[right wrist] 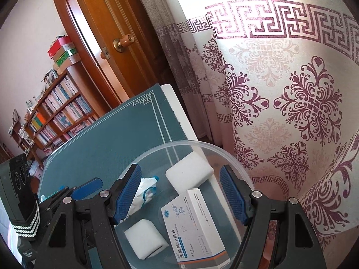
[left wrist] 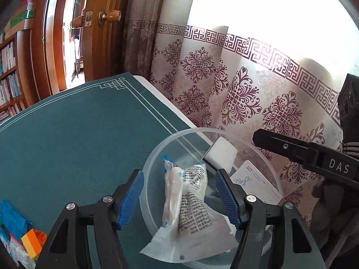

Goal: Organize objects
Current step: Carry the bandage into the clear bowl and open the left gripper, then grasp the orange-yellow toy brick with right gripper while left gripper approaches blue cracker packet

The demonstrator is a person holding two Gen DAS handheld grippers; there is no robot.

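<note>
A clear round plastic bin (left wrist: 157,157) (right wrist: 170,144) stands at the right edge of the green table mat (left wrist: 78,134) (right wrist: 125,134). In it lie a white printed sachet (left wrist: 186,204) (right wrist: 143,192), two white foam blocks (right wrist: 189,171) (right wrist: 145,239) and a white medicine box (right wrist: 195,226) (left wrist: 255,183). My left gripper (left wrist: 182,198) is open, its jaws on either side of the sachet above the bin. My right gripper (right wrist: 186,192) is open and empty above the bin; it also shows in the left wrist view (left wrist: 291,150).
An orange and yellow toy brick (left wrist: 33,242) and blue packets (left wrist: 13,219) lie at the mat's near left. A patterned curtain (left wrist: 246,89) hangs close behind the bin. A wooden door (right wrist: 107,33) and bookshelf (right wrist: 56,116) stand beyond the table.
</note>
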